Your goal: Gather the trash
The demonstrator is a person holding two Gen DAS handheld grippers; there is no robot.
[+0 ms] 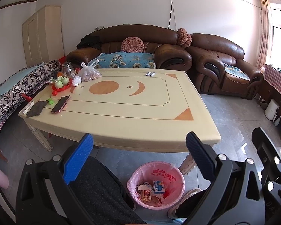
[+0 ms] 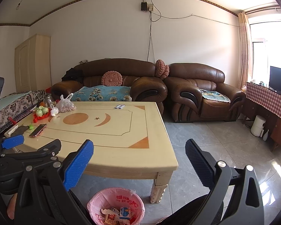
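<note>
Both claws up and wide open, nothing between the pads. Left gripper point(image 1: 139, 146) hanging over the near edge of the cream table point(image 1: 121, 116), blue pad on one side, dark pad on the other, jaws fully spread. Right gripper point(image 2: 139, 155) spread just the same, off the table's near right corner, with the left gripper's blue finger and black frame showing at the left edge of the right wrist view.

Down on the floor, just in front of the table and beside its carved leg: a bin with a pink liner point(image 1: 156, 184), already holding a blue-and-white box point(image 1: 158, 186), an orange packet point(image 1: 145, 195) and some crumpled wrappers. Dark trouser legs on either side of the bin, a pale shoe beside it.

On the table's far edge, two small silver wrappers point(image 1: 150, 73) lying side by side, well apart from everything else. Over at the far left corner: a plastic bag of nuts point(image 1: 89, 75), a red tray with green cups point(image 1: 61, 83), a glass jar. Nearer, a phone point(image 1: 60, 104), a dark cloth and a white remote at the edge. Brown leather sofa and armchair behind.
</note>
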